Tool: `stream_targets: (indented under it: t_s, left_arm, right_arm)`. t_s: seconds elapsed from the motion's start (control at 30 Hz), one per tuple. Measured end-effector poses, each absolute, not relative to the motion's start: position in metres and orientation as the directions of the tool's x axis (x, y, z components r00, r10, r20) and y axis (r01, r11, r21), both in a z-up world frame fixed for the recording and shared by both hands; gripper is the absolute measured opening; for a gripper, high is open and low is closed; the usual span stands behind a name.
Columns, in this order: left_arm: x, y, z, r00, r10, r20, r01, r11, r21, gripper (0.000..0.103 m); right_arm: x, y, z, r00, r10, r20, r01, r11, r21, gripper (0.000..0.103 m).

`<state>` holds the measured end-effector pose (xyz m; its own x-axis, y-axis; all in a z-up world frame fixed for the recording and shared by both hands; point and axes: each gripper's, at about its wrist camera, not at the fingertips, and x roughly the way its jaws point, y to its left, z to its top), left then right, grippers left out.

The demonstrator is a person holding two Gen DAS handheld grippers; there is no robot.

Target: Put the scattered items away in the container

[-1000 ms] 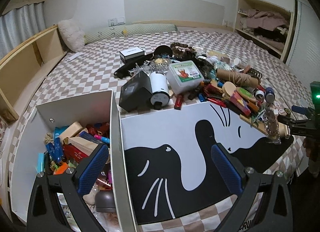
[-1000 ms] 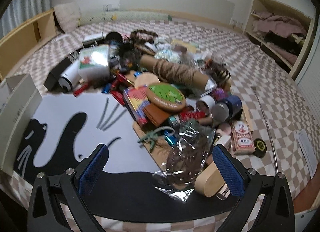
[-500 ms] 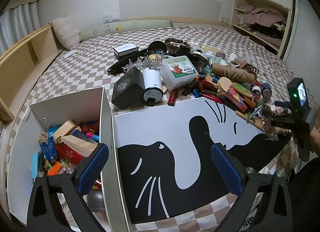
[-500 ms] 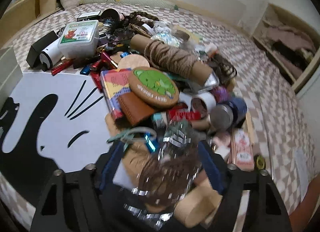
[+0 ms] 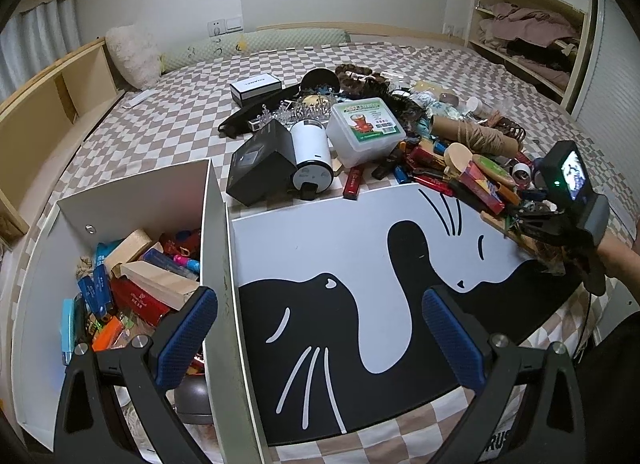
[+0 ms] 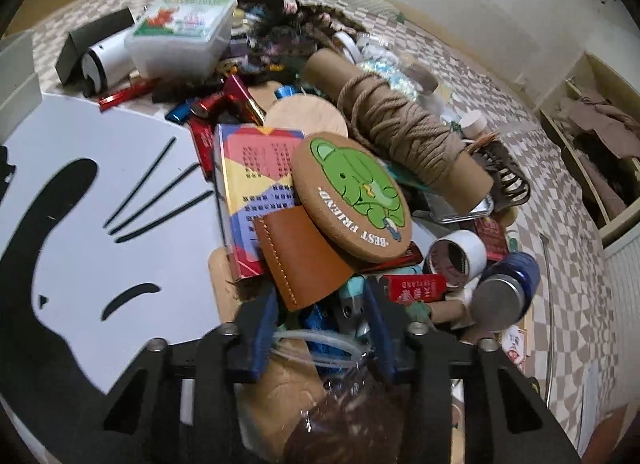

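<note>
Clutter crowds the cat-print board's right edge; my right gripper is closing around crinkly clear wrapping (contents unclear), left gripper gapes empty.

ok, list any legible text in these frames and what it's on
"BEST FRIEND": round cork coaster with a green bear.
White box on the bed: brand line too small to read.
Clear tub's label: blurred.
Red packs and colourful booklet: print too small to read.
</note>
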<state>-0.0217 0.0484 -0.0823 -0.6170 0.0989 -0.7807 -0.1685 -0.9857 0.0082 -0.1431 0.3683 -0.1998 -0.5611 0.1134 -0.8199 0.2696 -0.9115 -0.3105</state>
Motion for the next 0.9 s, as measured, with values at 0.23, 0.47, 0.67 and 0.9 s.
stream_targets:
  t_s: [0.23, 0.47, 0.67, 0.9]
  left_arm:
    - [-0.020, 0.048, -0.084, -0.613, 0.099, -0.784, -0.171, -0.985, 0.009, 0.103]
    - [-0.018, 0.050, -0.082, -0.619, 0.110, -0.777, -0.181, -0.984, 0.005, 0.103]
    - [-0.016, 0.054, -0.084, -0.614, 0.120, -0.780, -0.197, -0.980, 0.004, 0.103]
    - [-0.012, 0.063, -0.097, -0.584, 0.151, -0.798, -0.237, -0.971, -0.010, 0.103]
  right_arm:
    - [-0.140, 0.367, -0.197, -0.537, -0.011, -0.843, 0.293, -0.940, -0.174, 0.032]
    - [-0.112, 0.328, -0.197, -0.445, -0.184, -0.876, 0.413, -0.911, -0.018, 0.025]
    - [-0.080, 0.288, -0.194, -0.342, -0.324, -0.882, 0.518, -0.848, 0.111, 0.023]
    - [-0.059, 0.285, -0.164, -0.307, -0.437, -0.845, 0.513, -0.824, 0.240, 0.023]
